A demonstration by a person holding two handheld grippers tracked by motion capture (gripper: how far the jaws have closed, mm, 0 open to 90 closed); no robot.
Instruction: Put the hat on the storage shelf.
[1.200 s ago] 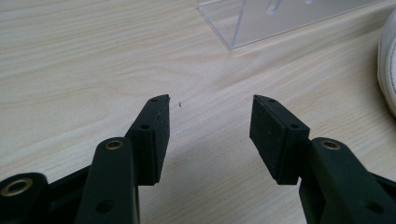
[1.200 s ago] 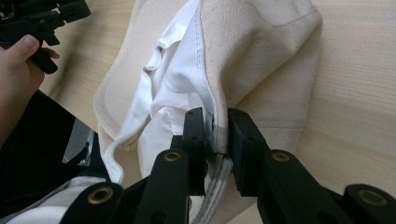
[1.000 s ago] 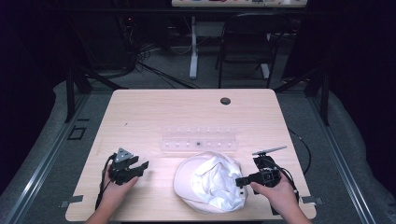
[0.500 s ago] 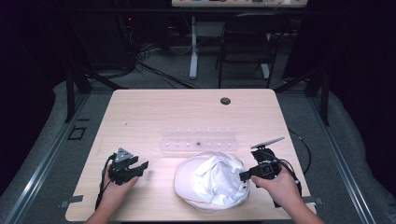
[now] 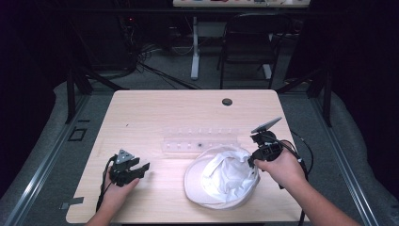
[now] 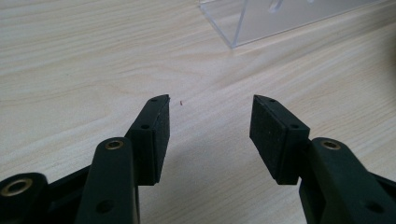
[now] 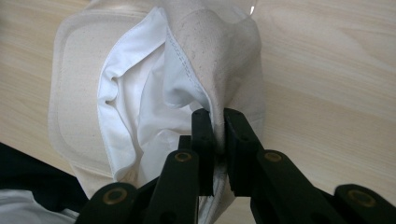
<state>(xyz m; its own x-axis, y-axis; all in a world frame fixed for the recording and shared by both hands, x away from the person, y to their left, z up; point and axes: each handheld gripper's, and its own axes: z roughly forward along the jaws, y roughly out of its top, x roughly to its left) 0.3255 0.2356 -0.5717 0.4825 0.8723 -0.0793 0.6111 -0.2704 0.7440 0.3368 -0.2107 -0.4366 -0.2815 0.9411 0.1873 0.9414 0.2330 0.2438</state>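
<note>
On a pale wooden worktop (image 5: 155,113), the left hand (image 5: 115,190) rests low, well to the left of a white cap (image 5: 221,179), its forearm coming in from the near edge. The left tongs (image 5: 141,168) it carries lie close to the wood, pointing toward the cap; the left gripper view shows them (image 6: 208,121) standing wide apart over bare wood with nothing between the pads. A clear plastic rack (image 5: 200,141) lies on the worktop just beyond the cap.

The cap sits upside down near the worktop's front edge, its white lining facing up. At its right rim the right hand (image 5: 277,165) is raised, wrist cocked, with the right tongs (image 5: 251,161) aimed down and left into the fabric. In the right gripper view those tongs (image 7: 218,140) are clamped hard on a fold of the cap's (image 7: 140,93) edge, which is pulled up into a peak.

Against a second ago, the left hand has kept its place beside the cap, while the right hand has risen, lifting that rim off the wood; its tongs have just finished closing on the cloth.
</note>
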